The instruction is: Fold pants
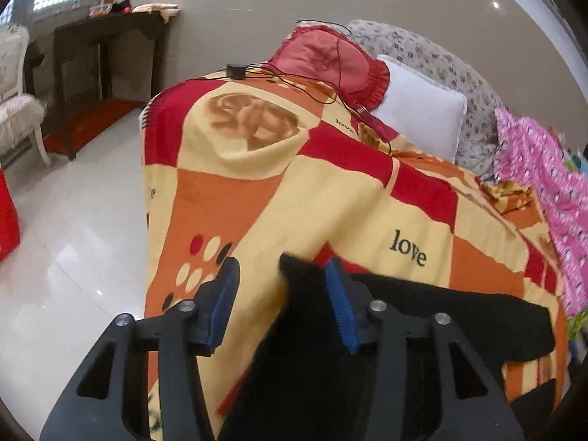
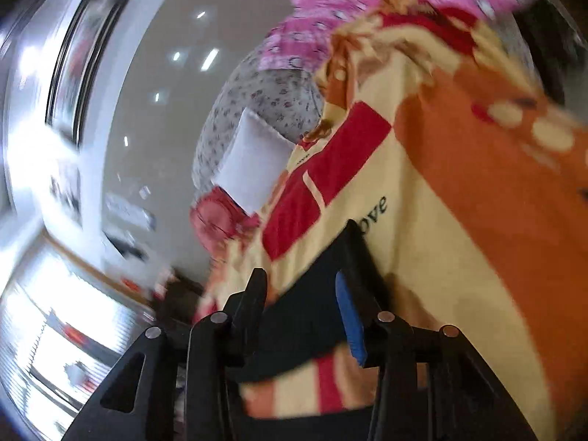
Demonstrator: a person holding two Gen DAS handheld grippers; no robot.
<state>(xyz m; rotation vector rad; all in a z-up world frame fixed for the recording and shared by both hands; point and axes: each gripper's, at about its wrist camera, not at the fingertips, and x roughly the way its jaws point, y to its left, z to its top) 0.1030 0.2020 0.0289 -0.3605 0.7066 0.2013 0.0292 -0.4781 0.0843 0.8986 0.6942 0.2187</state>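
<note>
**Black pants lying on a patterned blanket, both grippers released**

Left wrist view: the left gripper (image 1: pixel 283 275) is hovering with its jaws spread apart, its ribbed blue pads (image 1: pixel 341 301) pressing on nothing. The black pants (image 1: pixel 459 316) are lying flat on a soft, fleecy blanket (image 1: pixel 257 191) printed with red, orange and cream blocks, dots and the word "love". A pointed corner of the dark, matte cloth is reaching up between the fingers, yet neither pad is clamping it. At the far end of the blanket a red satin cushion (image 1: pixel 330 62) with a fringed edge is sitting beside a plain white square pillow (image 1: pixel 422 117), with thin black cables (image 1: pixel 301 81) trailing across. A pink printed fabric (image 1: pixel 544 176) is bunching at the right edge. A dark wooden console table (image 1: pixel 106 62) is standing on glossy white floor tiles (image 1: pixel 73 239).

Right wrist view: the picture is blurring heavily. The right gripper (image 2: pixel 299 283) is standing released, jaws apart, with the black pants (image 2: pixel 305 316) showing between the fingers and no pad squeezing them. Behind, the blanket (image 2: pixel 477 220), the white pillow (image 2: pixel 253 165) and the pink fabric (image 2: pixel 330 11) are smearing together.
</note>
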